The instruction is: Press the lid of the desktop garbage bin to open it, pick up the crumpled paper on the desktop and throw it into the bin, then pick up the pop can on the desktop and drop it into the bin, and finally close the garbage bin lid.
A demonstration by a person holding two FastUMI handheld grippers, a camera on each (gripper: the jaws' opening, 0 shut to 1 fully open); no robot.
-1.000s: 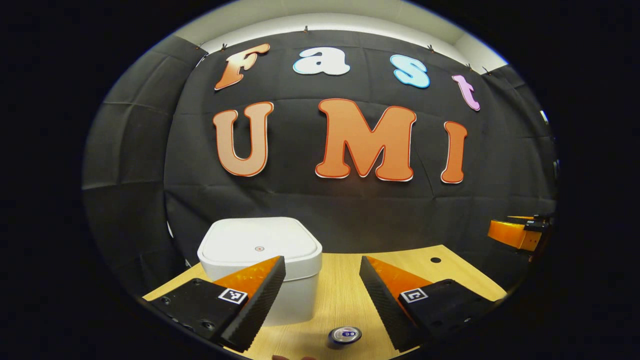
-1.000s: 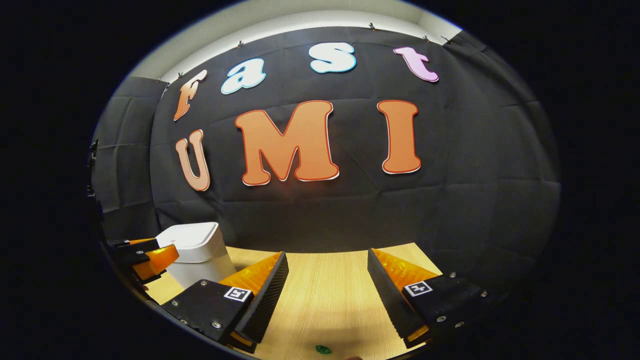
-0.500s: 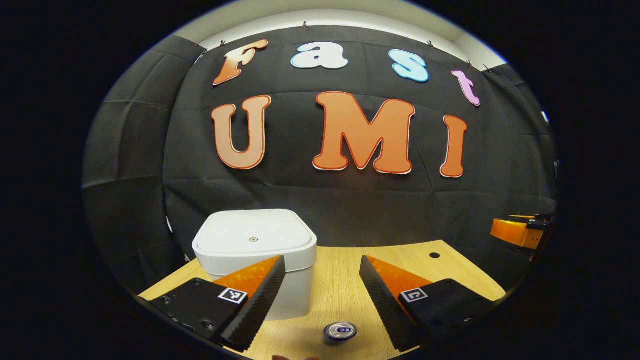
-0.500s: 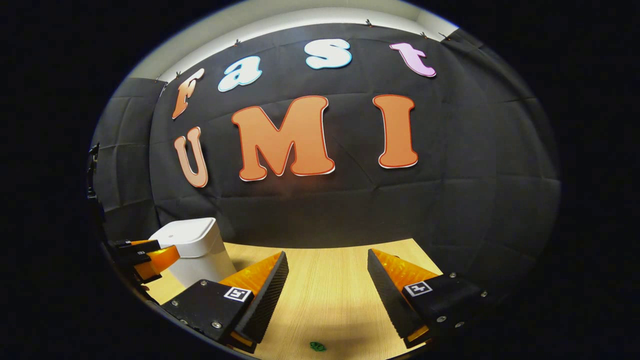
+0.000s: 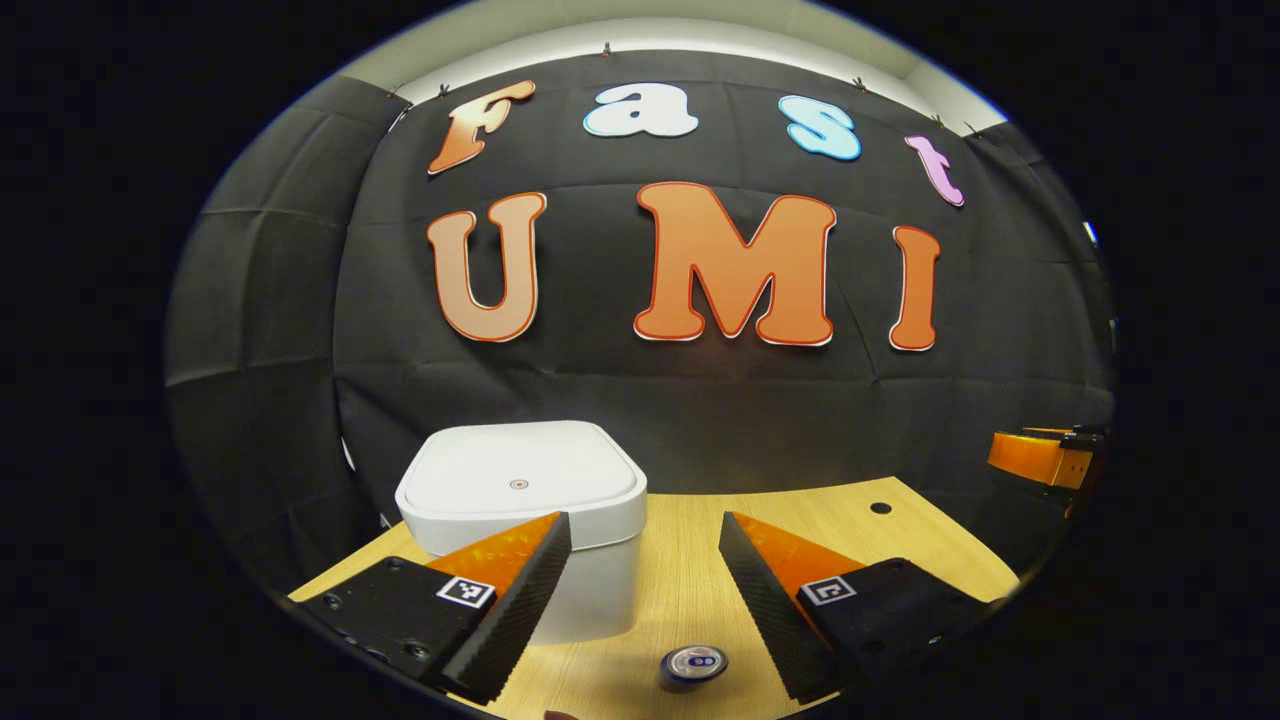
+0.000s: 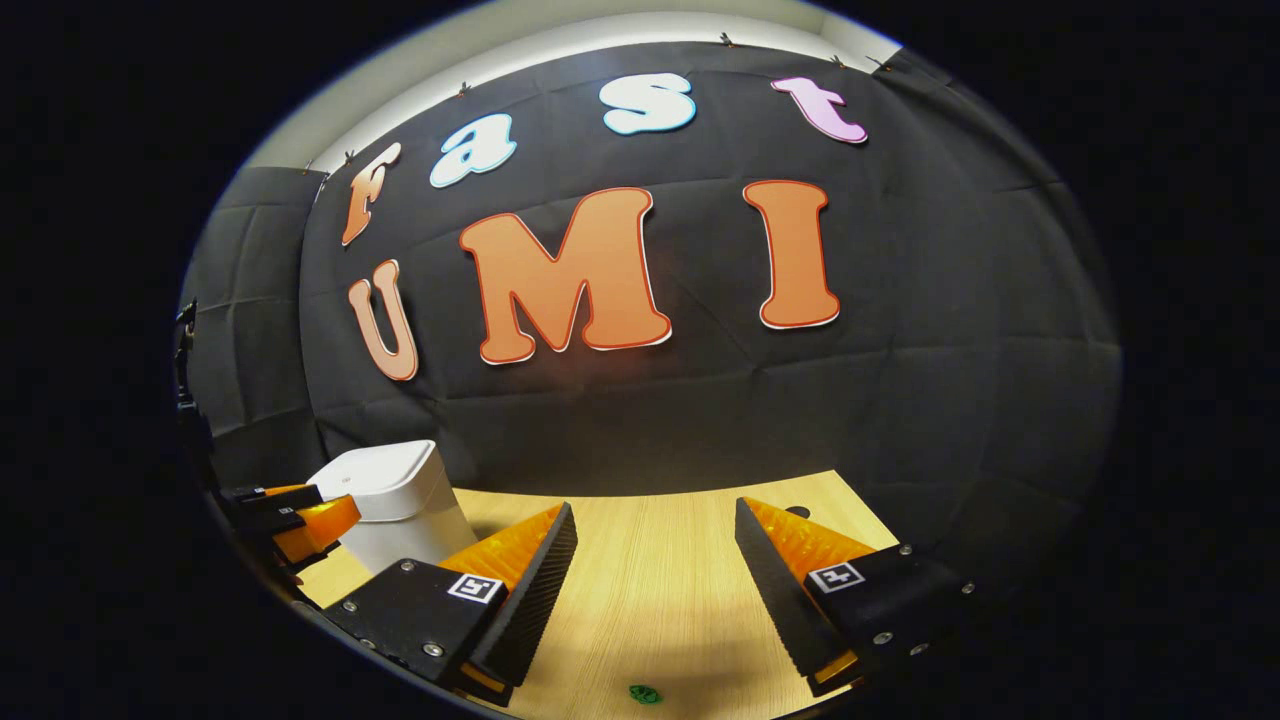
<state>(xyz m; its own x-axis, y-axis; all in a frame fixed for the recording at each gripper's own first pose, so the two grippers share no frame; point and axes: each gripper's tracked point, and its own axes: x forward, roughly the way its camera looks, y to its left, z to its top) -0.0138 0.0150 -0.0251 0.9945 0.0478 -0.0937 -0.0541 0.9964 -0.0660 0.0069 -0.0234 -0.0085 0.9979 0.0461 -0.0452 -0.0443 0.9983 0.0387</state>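
Observation:
A white square garbage bin (image 5: 525,510) with its lid down stands on the wooden desktop (image 5: 680,590), at the left in the left gripper view. A pop can (image 5: 694,665) stands upright near the front edge, seen from above between that gripper's fingers. My left gripper (image 5: 645,530) is open and empty, raised above the desk, its left finger in front of the bin. The right gripper view has the bin (image 6: 395,505) at far left with the left gripper (image 6: 290,520) beside it. My right gripper (image 6: 655,520) is open and empty over bare desk.
A small green item (image 6: 643,692) lies on the desk near the front edge in the right gripper view. A round hole (image 5: 880,508) sits in the desktop at the right. The other gripper (image 5: 1040,458) hangs at the far right of the left gripper view.
Both views shifted slightly; the bin and can drifted a little in the left gripper view. Both grippers stay open and empty.

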